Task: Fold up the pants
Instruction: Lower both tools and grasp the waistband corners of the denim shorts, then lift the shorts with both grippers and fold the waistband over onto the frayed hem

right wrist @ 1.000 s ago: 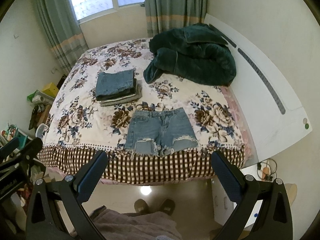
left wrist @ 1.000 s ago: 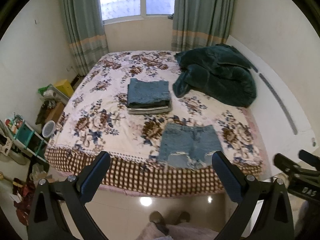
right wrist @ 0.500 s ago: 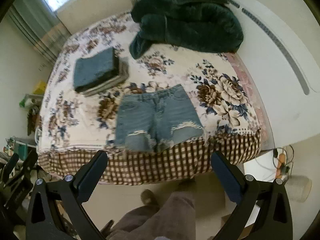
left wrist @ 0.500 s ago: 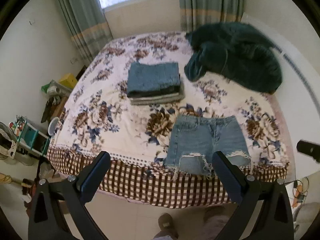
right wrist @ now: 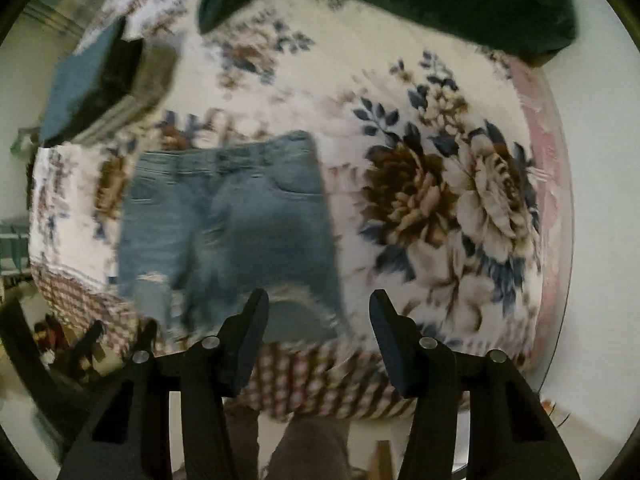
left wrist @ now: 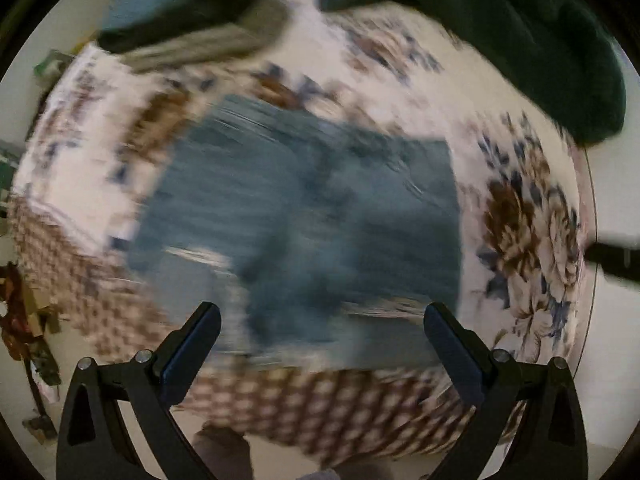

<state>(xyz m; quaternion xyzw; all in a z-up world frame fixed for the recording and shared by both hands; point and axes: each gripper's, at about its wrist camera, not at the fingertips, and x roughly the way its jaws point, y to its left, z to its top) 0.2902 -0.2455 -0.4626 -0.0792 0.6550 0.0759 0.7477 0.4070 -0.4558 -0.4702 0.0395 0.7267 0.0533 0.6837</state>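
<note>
A pair of light blue denim shorts (left wrist: 312,216) with frayed hems lies flat on the floral bedspread near the bed's front edge; it also shows in the right wrist view (right wrist: 224,224). My left gripper (left wrist: 320,324) is wide open and empty, just above the shorts' hem. My right gripper (right wrist: 318,312) is open more narrowly and empty, over the shorts' right hem corner. Both views are blurred by motion.
A stack of folded pants (left wrist: 188,12) lies behind the shorts to the left, also in the right wrist view (right wrist: 100,84). A dark green quilt (left wrist: 520,36) is heaped at the back right. The bed's checked skirt (left wrist: 328,400) hangs at the front edge.
Both grippers have moved forward and down toward the shorts, which now fill much more of each view. The right gripper's jaws have narrowed.
</note>
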